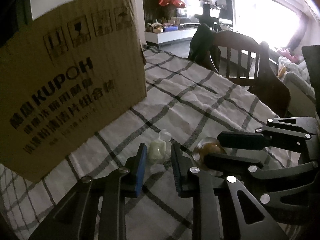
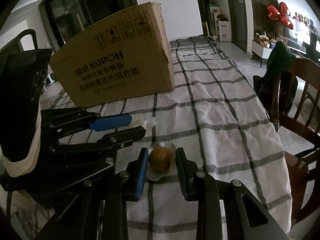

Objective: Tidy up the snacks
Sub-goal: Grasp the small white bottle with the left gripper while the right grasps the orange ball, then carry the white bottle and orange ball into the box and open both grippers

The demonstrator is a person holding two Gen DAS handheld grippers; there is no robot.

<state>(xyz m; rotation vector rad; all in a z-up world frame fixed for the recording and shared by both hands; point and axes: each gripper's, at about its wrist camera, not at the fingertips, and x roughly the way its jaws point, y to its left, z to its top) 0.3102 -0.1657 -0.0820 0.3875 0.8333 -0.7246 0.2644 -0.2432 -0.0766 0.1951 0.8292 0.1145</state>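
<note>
A pale green wrapped snack [image 1: 157, 153] lies on the checked tablecloth [image 1: 200, 100] between the open fingers of my left gripper [image 1: 159, 168]. A round brown wrapped snack [image 2: 159, 159] lies between the open fingers of my right gripper [image 2: 161, 170]. Neither gripper is closed on its snack. In the right wrist view the left gripper [image 2: 138, 123] stands to the left, around the pale snack [image 2: 140, 123]. In the left wrist view the right gripper [image 1: 215, 149] reaches in from the right, around the brown snack [image 1: 210, 149]. A brown cardboard box [image 2: 118, 60] stands behind on the left.
The box [image 1: 66, 84] looms close at the left in the left wrist view. A wooden chair [image 2: 300, 104] with dark clothing stands at the table's right edge. The tablecloth [image 2: 230, 120] stretches far ahead. A living room lies beyond.
</note>
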